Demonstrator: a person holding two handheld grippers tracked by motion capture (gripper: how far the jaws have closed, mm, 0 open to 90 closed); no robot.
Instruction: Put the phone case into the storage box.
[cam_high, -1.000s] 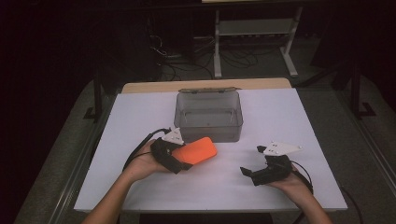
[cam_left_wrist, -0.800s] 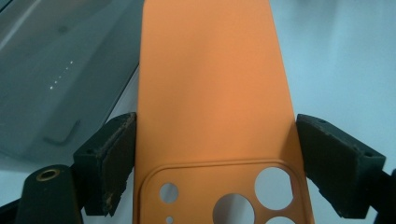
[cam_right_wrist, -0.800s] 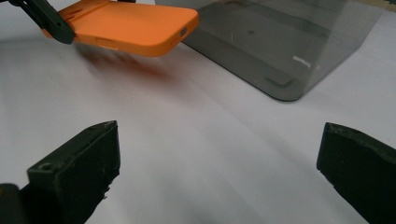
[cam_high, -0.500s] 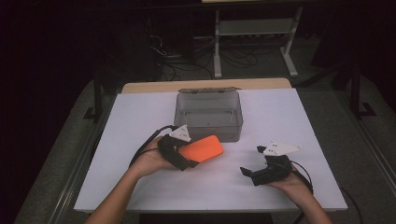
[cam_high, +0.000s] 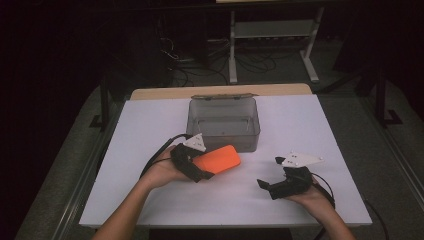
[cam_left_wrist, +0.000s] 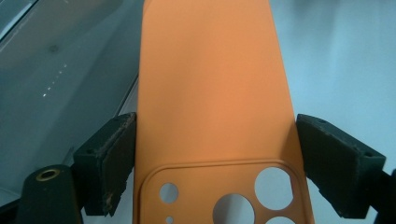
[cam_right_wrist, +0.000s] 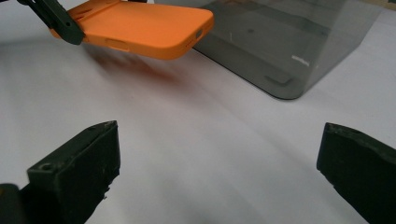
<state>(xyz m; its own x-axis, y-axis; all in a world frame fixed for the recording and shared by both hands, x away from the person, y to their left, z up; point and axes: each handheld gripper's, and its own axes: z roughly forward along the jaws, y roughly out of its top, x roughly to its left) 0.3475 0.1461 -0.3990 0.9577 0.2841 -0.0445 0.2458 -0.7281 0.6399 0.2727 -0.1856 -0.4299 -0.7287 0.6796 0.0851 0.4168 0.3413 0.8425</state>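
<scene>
The orange phone case is held clear of the white table, its shadow lying on the surface beneath it in the right gripper view, just in front of the smoky clear box and nearly touching that box's near wall. In the left gripper view its back faces the camera, camera cut-outs nearest the lens, and the far end reaches toward the box.

The left gripper is clamped on the case's two long edges at the cut-out end, a pad pressing each side. The hand carrying it sits to the near left of the box.

The right gripper rests on the table to the near right of the box, well apart from the case, its jaws spread wide with nothing between them.

The box looks empty, though its tinted walls make that hard to judge.
</scene>
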